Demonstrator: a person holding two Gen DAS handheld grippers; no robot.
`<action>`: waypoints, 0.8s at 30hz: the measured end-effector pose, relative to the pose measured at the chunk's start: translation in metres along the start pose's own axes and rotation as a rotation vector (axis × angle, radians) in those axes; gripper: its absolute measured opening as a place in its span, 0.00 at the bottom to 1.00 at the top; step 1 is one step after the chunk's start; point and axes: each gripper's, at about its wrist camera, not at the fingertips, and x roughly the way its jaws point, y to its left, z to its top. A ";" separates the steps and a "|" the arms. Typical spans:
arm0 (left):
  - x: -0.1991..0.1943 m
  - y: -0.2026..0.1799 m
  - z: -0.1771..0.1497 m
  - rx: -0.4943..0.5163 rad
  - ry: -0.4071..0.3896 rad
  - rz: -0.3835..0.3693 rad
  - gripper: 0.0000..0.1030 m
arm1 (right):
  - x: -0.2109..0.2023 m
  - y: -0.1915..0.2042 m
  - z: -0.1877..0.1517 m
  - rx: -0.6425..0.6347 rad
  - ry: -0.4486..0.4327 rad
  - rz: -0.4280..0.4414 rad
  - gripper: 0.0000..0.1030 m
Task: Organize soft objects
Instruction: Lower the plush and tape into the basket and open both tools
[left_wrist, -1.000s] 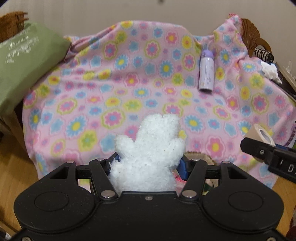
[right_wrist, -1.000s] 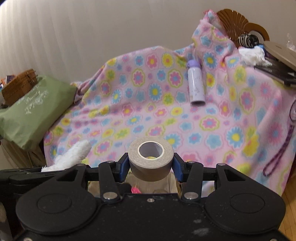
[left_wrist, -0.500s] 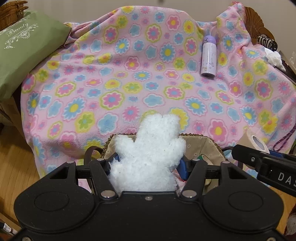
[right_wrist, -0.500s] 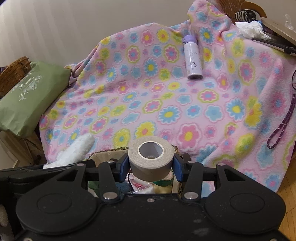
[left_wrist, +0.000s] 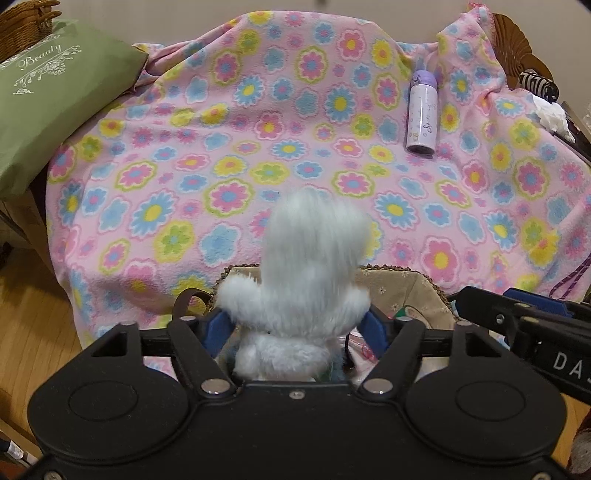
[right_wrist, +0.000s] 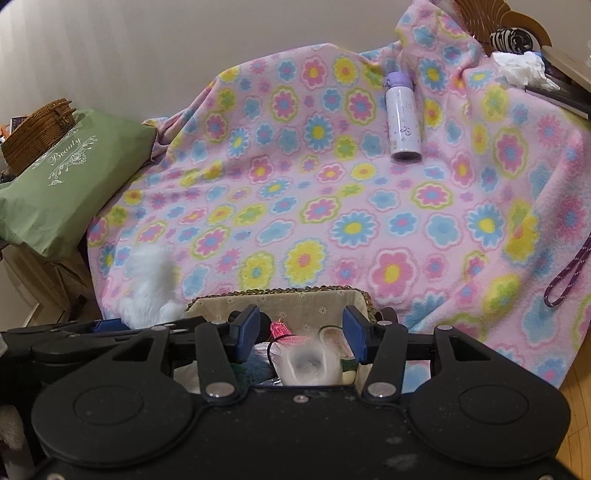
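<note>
As both our grippers' jaws open over the basket, the left gripper sheds the white plush toy, the right gripper has the tape roll falling clear, and only the purple bottle at one o'clock remains on the blanket.

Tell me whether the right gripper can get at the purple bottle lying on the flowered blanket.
Probably yes: the right gripper is opening, tape roll dropping away blurred, and bare flowered blanket lies before the purple bottle.

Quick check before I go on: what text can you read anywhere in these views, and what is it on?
"Beauty", white script on the green bag.
"DAS", white letters cut off at the frame edge, on the right claw body as the left view shows it.
Script on the purple bottle: too small to read.
</note>
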 end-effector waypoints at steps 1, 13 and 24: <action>-0.001 0.000 0.000 -0.001 -0.006 0.001 0.74 | 0.000 -0.001 0.000 -0.002 -0.002 -0.001 0.49; -0.005 0.000 -0.002 0.004 -0.025 0.030 0.79 | -0.007 -0.004 -0.001 -0.007 -0.028 -0.057 0.53; -0.006 0.001 -0.004 0.006 -0.016 0.032 0.79 | -0.006 -0.008 -0.001 0.000 -0.021 -0.063 0.58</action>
